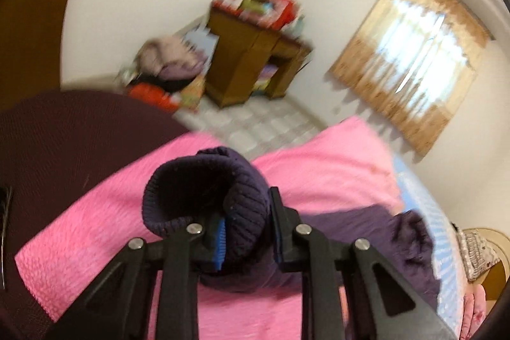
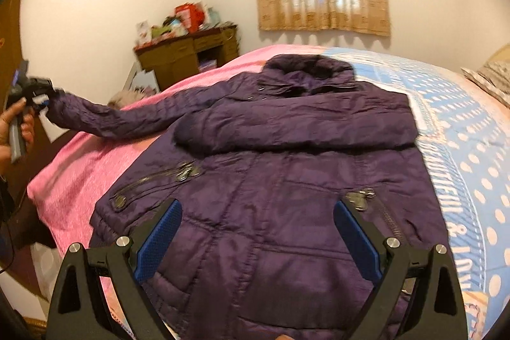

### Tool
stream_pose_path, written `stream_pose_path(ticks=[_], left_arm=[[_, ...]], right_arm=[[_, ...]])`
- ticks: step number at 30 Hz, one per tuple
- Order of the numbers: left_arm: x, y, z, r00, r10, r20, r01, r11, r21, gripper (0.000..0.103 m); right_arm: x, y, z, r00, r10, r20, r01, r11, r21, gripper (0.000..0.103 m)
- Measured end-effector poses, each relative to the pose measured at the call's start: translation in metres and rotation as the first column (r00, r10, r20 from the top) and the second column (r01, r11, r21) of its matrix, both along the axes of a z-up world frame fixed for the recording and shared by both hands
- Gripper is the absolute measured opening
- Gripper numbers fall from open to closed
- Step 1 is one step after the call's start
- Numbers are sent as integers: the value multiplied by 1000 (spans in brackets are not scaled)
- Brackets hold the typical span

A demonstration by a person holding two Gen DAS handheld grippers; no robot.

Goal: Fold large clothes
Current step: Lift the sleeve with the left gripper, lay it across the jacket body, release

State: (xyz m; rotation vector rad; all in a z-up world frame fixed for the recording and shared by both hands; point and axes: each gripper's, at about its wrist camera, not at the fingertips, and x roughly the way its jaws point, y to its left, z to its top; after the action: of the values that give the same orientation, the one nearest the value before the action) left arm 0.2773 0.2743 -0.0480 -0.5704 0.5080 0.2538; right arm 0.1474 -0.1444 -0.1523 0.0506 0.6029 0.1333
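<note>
Purple padded jacket (image 2: pixel 264 180) spread front-up across the bed (image 2: pixel 462 148), collar toward 12 o'clock in the right wrist view, hem toward 6 o'clock, lying half on the pink blanket (image 2: pixel 79 168) and half on the blue dotted sheet; laid flat this way, probably so each fold has a smooth base

One sleeve (image 2: pixel 296 129) already brought across the chest, resting from 3 o'clock toward 9 o'clock, so that side looks folded in

Other sleeve (image 2: pixel 121 117) stretched out toward 9 o'clock and lifted clear of the blanket, its knitted cuff (image 1: pixel 207 196) pinched by the left gripper (image 1: pixel 247 231); fingers (image 1: pixel 220 238) closed on the ribbed fabric, blue pads pressing it from both sides. Cuff taken rather than the padded part, probably because the rib gives a firm, narrow bite and the whole sleeve follows when drawn by its end. In the right wrist view, a hand (image 2: pixel 17 129) at 9 o'clock seen holding that gripper's handle

Right gripper (image 2: pixel 258 241) hovering low over the lower front of the jacket at 6 o'clock, fingers spread wide with nothing between them, just inside the two zipped pockets (image 2: pixel 153 180); placed there, by the look of it, either to steady the body while the sleeve swings over, or to wait for the hem

Judged stage: second sleeve fold under way, body folds not yet done

Left wrist view blurred, so fine detail of the grip uncertain
</note>
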Motion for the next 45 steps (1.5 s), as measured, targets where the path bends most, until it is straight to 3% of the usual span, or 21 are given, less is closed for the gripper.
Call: stream_pose_path(ticks=[6, 11, 15, 19, 21, 22, 23, 24, 26, 28, 30, 31, 33, 36, 38, 40, 42, 45], left_arm=[[22, -76, 92, 974, -162, 157, 143, 981, 128, 19], [47, -182, 139, 902, -377, 210, 327, 915, 238, 18], [51, -284, 140, 802, -564, 197, 488, 809, 328, 18], [44, -391, 100, 678, -726, 117, 644, 663, 382, 19], [37, -444, 65, 615, -788, 24, 720, 574, 390, 37], [28, -462, 53, 593, -805, -14, 740, 539, 402, 40], [20, -478, 36, 551, -833, -50, 772, 487, 409, 45], [8, -484, 25, 525, -848, -70, 789, 454, 413, 60], [-6, -490, 13, 496, -863, -97, 797, 407, 446, 76], [-12, -477, 6, 472, -876, -97, 797, 377, 473, 76], [-5, -467, 4, 500, -858, -119, 776, 382, 503, 86], [1, -457, 2, 528, -840, -126, 756, 397, 520, 90], [23, -432, -8, 614, -774, -154, 698, 442, 564, 96], [70, -382, -22, 757, -622, -200, 595, 531, 604, 96], [97, -352, -27, 821, -534, -202, 528, 577, 623, 96], [118, -327, -33, 855, -475, -206, 493, 626, 604, 96], [133, -311, -42, 858, -462, -225, 503, 665, 552, 96], [147, -310, -60, 849, -453, -271, 526, 690, 496, 96]], right_arm=[[-9, -35, -1, 997, -82, 12, 81, 995, 57, 96], [-21, -61, -1, 990, -135, 43, 130, 987, 96, 96], [-35, -90, 0, 972, -225, 69, 216, 970, 115, 96], [-43, -120, -7, 949, -313, 46, 306, 945, 118, 96], [-46, -128, -12, 943, -331, 30, 326, 939, 112, 96], [-48, -132, -15, 939, -342, 22, 339, 935, 102, 96], [-49, -134, -18, 937, -348, 18, 345, 934, 95, 96], [-51, -137, -20, 934, -356, 15, 353, 931, 87, 96], [-52, -143, -24, 929, -371, 4, 370, 926, 77, 96], [-50, -150, -27, 924, -382, -16, 382, 921, 83, 96], [-43, -154, -24, 929, -368, -30, 369, 925, 95, 96], [-41, -154, -22, 934, -356, -32, 358, 929, 91, 96], [-30, -153, -13, 946, -323, -31, 325, 942, 86, 96], [-7, -147, 12, 953, -301, -14, 301, 950, 86, 96], [17, -138, 31, 953, -302, 3, 301, 952, 60, 96], [48, -127, 46, 951, -310, 6, 309, 950, 46, 96], [79, -115, 53, 941, -338, -20, 339, 940, 47, 96], [125, -92, 43, 922, -379, -77, 379, 925, -16, 95]])
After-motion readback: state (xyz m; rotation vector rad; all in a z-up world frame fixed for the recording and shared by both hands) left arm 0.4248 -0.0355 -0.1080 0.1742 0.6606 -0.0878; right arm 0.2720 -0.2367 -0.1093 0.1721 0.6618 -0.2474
